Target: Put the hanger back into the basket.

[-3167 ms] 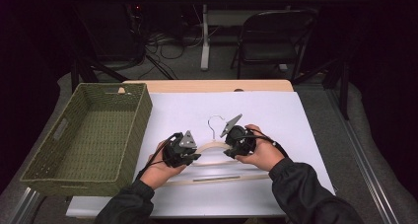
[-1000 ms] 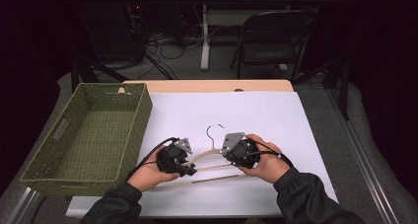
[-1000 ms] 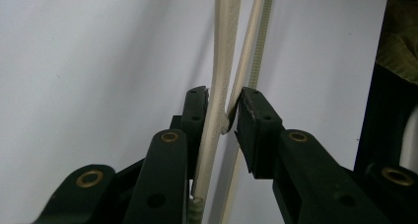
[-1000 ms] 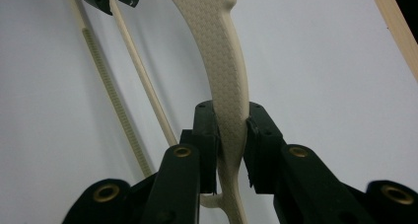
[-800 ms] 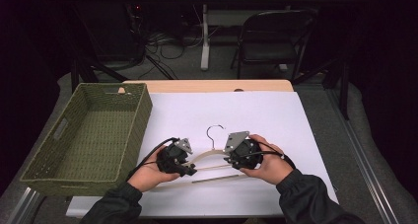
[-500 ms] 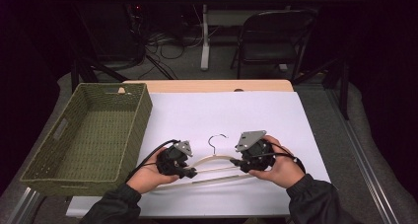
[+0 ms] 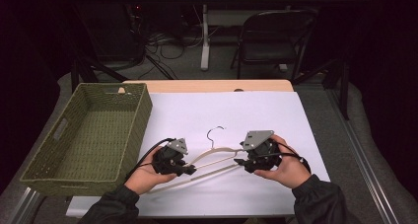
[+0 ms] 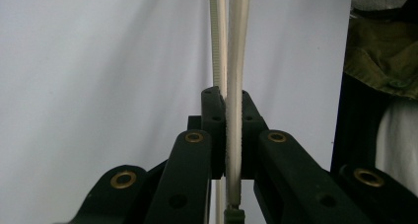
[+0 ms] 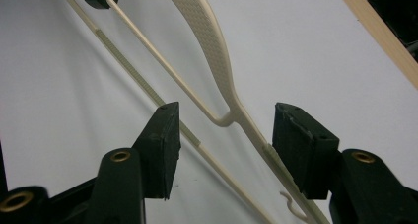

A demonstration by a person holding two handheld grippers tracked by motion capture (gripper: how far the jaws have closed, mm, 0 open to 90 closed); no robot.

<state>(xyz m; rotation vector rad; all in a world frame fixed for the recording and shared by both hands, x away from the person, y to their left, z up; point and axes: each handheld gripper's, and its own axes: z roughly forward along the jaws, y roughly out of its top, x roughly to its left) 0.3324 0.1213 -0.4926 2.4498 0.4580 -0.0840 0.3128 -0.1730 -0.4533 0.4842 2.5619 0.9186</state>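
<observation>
1. The left gripper (image 7: 190,170) is clenched on the left arm of the cream hanger (image 7: 217,156), its pads pressed tight on the thin edge.
2. The right gripper (image 7: 239,162) has just been opening; the hanger's right end sits between its jaws, untouched.
3. The hanger lies on the white table (image 7: 276,115), right of the basket (image 7: 93,135).
4. Compared with a second ago, the right hand has let go, so the left alone probably carries it next.
</observation>
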